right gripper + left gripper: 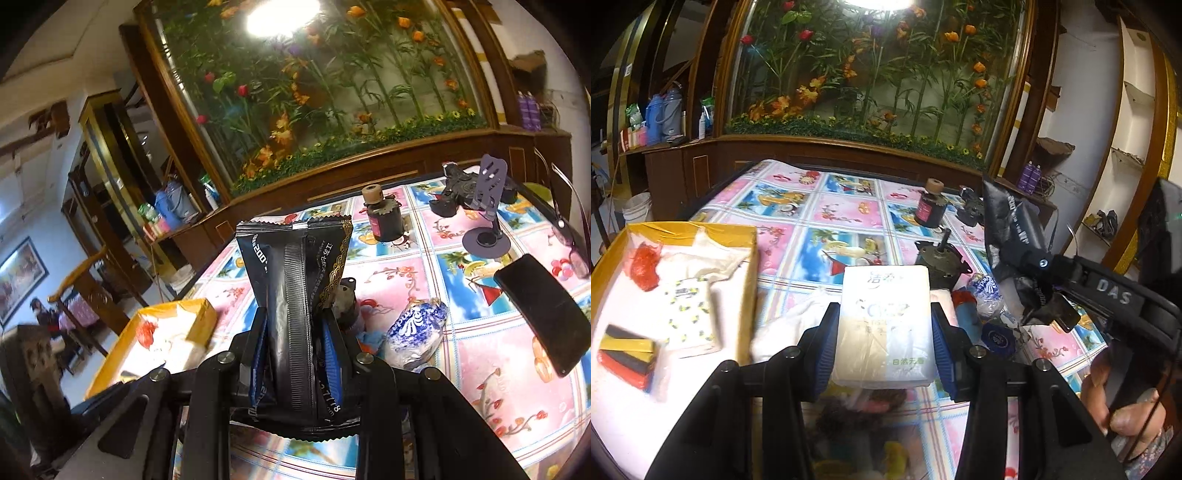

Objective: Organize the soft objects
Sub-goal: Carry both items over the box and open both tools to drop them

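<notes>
A white tissue pack [885, 325] is clamped between the blue pads of the left gripper [885, 332], above the patterned tablecloth [827, 210]. A black foil packet [295, 314] is pinched upright by the right gripper [295, 354]. Beyond, to the left, the yellow box [746, 258] is seen with soft items inside.

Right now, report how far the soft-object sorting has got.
Done: the yellow box already holds a patterned tissue pack, a red net and sponges. In hand: the left gripper clamps a white tissue pack, the right gripper a black pouch. Left: both need boxing, and a crumpled blue-and-white wrapper lies on the table.
</notes>
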The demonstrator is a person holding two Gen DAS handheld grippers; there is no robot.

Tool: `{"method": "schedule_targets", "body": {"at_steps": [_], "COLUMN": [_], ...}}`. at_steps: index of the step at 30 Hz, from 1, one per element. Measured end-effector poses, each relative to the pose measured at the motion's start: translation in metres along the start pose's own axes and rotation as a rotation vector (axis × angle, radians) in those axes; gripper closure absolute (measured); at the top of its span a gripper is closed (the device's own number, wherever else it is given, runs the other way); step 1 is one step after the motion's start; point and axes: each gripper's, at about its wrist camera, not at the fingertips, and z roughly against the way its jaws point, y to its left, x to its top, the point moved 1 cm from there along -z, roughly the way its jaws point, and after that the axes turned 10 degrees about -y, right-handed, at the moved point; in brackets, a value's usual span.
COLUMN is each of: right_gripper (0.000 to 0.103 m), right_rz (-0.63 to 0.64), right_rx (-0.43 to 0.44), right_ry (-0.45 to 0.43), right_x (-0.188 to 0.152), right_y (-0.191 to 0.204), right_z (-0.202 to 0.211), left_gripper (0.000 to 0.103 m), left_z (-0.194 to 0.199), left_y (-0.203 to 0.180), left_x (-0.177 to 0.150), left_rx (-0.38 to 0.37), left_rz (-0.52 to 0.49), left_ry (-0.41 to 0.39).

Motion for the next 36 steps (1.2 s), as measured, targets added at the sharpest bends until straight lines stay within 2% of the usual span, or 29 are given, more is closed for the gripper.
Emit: {"method": "schedule_targets", "body": {"at_steps": [6,12,14,17,21,26,28,30,36], "right_gripper": [0.073,0.073,0.073,0.073,0.073,0.073,0.073,0.073,0.071], "right_rz": [0.042,0.065,0.090,0.099,0.096,0.141,0.145,0.157,0.215], "right_rx": [0.058,0.145,0.169,0.208,0.241,0.205,0.179,0.169,0.175], "right_ry": [0.031,0.109,0.141,0.187,0.266,0.349,0.386,0.418,0.399], "right_x": [-0.013,-0.035,-0.045,-0.057,-0.074,-0.096,-0.104,-0.111,-0.117], "right_y": [0.051,0.099,0.119,0.142,0.171,0.199,0.201,0.203,0.205], "right_z": [-0.017,-0.039,-0.049,-0.062,-0.087,-0.123,-0.135,-0.142,-0.145], "left_gripper": [0.058,0.058,0.058,0.058,0.058,0.058,0.058,0.058,0.057], "left_z": [0.041,0.067,0.068,0.063,0.045,0.025,0.020,0.015,0.022], "left_y": [0.036,0.099,0.121,0.154,0.194,0.220,0.227,0.231,0.228], "left_x": [0.016,0.028,0.032,0.034,0.033,0.032,0.031,0.028,0.026], "left_rx": [0.005,0.082,0.133,0.167,0.217,0.255,0.282,0.278,0.271], "left_rz": [0.039,0.108,0.106,0.140,0.173,0.189,0.186,0.199,0.195], "left_ry": [-0.016,-0.008,0.001,0.039,0.116,0.179,0.189,0.203,0.184]}}
